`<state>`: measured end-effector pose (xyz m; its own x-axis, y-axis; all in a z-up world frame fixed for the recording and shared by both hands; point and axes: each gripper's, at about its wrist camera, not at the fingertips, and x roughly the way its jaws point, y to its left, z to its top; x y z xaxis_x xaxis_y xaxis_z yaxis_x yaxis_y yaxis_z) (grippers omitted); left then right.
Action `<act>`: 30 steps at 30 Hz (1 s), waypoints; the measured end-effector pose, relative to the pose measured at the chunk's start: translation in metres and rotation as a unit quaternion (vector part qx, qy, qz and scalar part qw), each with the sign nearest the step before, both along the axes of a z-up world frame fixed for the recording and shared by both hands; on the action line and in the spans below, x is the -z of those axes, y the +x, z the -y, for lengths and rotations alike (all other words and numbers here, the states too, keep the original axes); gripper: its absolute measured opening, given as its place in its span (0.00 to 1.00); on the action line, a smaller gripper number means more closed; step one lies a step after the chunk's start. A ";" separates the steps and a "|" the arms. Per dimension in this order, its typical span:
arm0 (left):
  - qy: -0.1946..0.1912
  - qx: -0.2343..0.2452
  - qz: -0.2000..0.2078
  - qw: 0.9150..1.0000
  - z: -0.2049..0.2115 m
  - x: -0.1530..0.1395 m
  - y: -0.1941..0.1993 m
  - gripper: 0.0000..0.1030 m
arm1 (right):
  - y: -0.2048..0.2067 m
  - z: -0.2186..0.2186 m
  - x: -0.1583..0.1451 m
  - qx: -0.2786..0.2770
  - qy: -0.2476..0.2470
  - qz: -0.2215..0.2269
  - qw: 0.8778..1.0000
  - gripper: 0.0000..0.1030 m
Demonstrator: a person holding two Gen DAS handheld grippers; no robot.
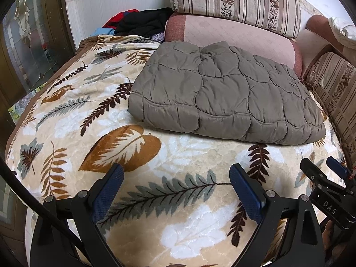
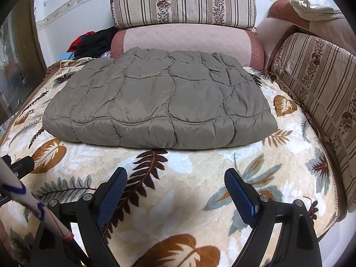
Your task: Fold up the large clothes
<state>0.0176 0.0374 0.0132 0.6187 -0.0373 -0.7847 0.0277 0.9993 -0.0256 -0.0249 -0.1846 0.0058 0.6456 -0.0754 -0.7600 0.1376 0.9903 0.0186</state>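
Observation:
A grey-brown quilted jacket [image 1: 224, 93] lies folded into a flat rectangle on the leaf-patterned blanket [image 1: 155, 191]; it also shows in the right wrist view [image 2: 160, 102]. My left gripper [image 1: 176, 173] is open and empty, hovering over the blanket in front of the jacket's near edge. My right gripper [image 2: 175, 176] is open and empty, also short of the jacket's near edge. The right gripper shows at the right edge of the left wrist view [image 1: 320, 166]. Part of the left gripper's black frame [image 2: 20, 165] shows at the left of the right wrist view.
A pink cushion [image 2: 187, 37] and a striped floral cushion [image 2: 184, 2] stand behind the jacket. Another striped cushion [image 2: 318, 93] lines the right side. A heap of black, red and blue clothes [image 1: 142, 23] lies at the back left. A glass door [image 1: 29, 40] is on the left.

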 end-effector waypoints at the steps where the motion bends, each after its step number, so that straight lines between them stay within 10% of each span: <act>1: 0.000 0.000 0.000 1.000 0.000 0.000 0.000 0.92 | 0.000 0.000 0.000 0.000 0.000 0.001 1.000 0.89; 30: -0.008 0.005 -0.008 1.000 0.002 0.006 0.003 0.92 | 0.002 -0.002 0.005 -0.009 0.006 0.000 1.000 0.90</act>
